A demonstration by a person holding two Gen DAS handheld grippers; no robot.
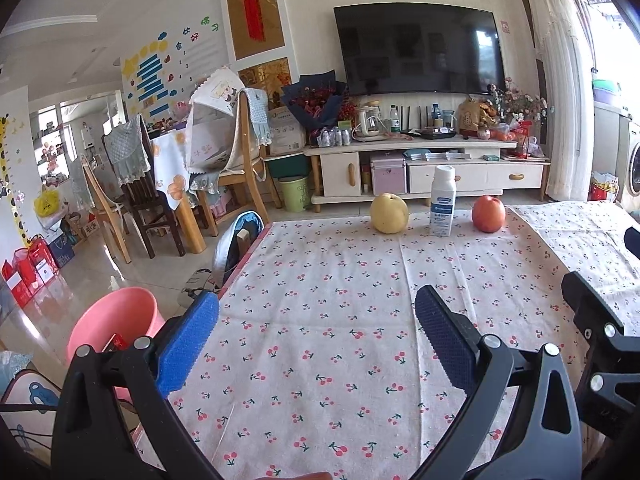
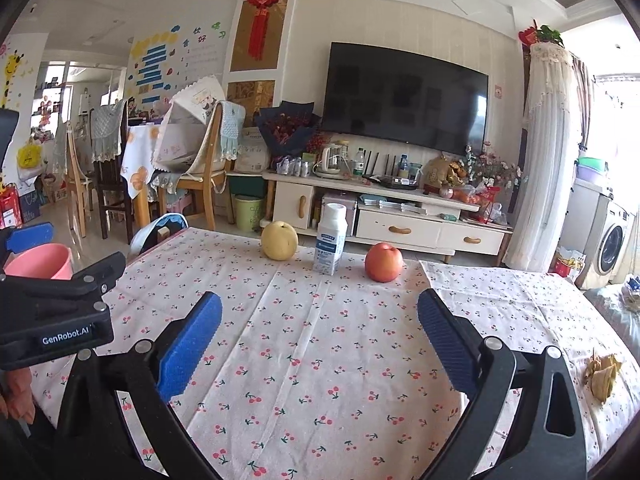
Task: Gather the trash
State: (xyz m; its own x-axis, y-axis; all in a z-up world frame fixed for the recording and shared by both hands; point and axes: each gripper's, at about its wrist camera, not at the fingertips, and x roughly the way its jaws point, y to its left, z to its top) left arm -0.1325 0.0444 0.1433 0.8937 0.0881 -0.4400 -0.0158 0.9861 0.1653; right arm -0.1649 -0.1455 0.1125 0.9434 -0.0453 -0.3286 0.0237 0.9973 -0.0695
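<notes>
Both grippers hang low over a table [image 1: 320,280] spread with a cherry-print cloth [image 2: 320,360], pointing across it toward a TV [image 2: 404,96] on the far wall. The left gripper [image 1: 316,316] has its blue pads spread wide with nothing between them; below them shows only bare cloth. The right gripper [image 2: 320,318] is likewise spread wide and empty. In the right wrist view the left gripper's black body fills the left edge, so the two are side by side and near each other. At the far edge of the table stand three things in a row: a yellow pear [image 1: 388,213], a white bottle [image 1: 443,201] upright in the middle, and a red apple [image 1: 488,213], each apart from its neighbour. The trash on the table is a crumpled brown scrap [image 2: 602,374], lying on the cloth to the right of the right gripper, just past its right finger; what it is made of is hard to tell, perhaps a peel or a wrapper. A pink bucket [image 1: 116,320] stands on the floor off the table's left side, just beyond the left gripper's left finger, with something red inside it.
</notes>
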